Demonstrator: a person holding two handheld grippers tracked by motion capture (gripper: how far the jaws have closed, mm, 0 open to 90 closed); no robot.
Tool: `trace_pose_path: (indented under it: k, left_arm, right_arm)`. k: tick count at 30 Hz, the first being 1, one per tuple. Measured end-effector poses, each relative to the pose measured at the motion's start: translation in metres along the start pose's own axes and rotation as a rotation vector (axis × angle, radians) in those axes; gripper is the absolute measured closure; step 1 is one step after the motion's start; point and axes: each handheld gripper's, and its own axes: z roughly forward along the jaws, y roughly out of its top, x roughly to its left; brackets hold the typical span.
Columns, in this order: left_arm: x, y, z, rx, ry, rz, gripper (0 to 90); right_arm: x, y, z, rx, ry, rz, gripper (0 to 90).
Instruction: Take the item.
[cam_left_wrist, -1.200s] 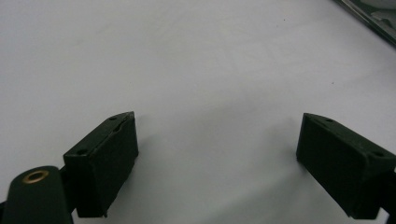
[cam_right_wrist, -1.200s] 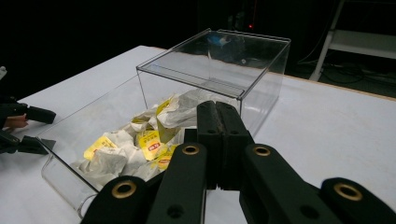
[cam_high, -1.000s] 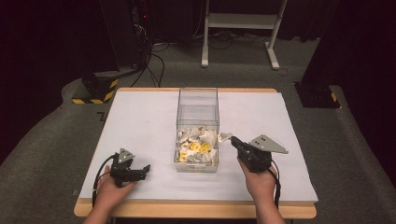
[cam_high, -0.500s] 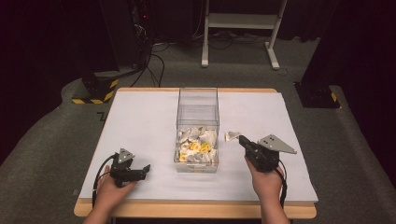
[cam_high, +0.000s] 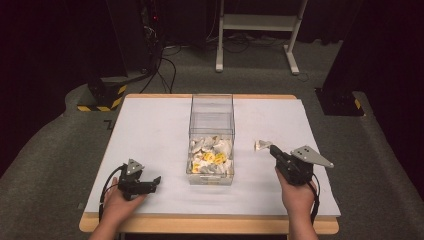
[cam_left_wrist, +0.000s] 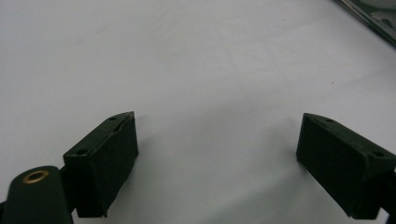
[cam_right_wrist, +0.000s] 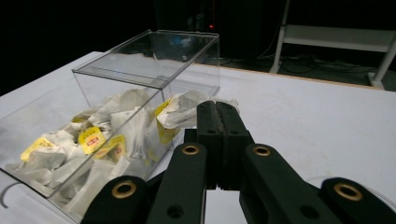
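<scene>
A clear plastic box (cam_high: 211, 134) stands mid-table, its near half full of white and yellow tea bag packets (cam_high: 210, 156). My right gripper (cam_high: 272, 150) is to the right of the box, shut on one white packet (cam_high: 262, 145) held just above the table. In the right gripper view the packet (cam_right_wrist: 187, 109) sticks out left of the closed jaws, with the box (cam_right_wrist: 140, 74) beyond it. My left gripper (cam_high: 156, 181) rests near the front left of the table, open. Its fingers (cam_left_wrist: 105, 161) stand wide apart over bare white tabletop.
The white table (cam_high: 150, 130) has wooden edges. Beyond it are dark floor, cables, a white metal stand (cam_high: 260, 30) and a yellow-and-black striped base (cam_high: 102, 97). A corner of the clear box (cam_left_wrist: 373, 18) shows at the top right of the left gripper view.
My right gripper has moved to the right, away from the box, carrying the white packet with it. The left gripper has stayed put.
</scene>
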Motion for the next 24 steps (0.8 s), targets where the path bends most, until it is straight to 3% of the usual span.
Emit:
trace_pose_path:
  k: [11, 24]
  left_arm:
    - [0.000, 0.000, 0.000, 0.001, 0.000, 0.000, 12.9]
    - [0.000, 0.000, 0.000, 0.001, 0.000, 0.000, 12.9]
  right_arm:
    - [-0.022, -0.008, -0.014, 0.001, -0.060, 0.032, 89.8]
    - [-0.036, -0.014, -0.023, 0.003, -0.106, 0.052, 89.9]
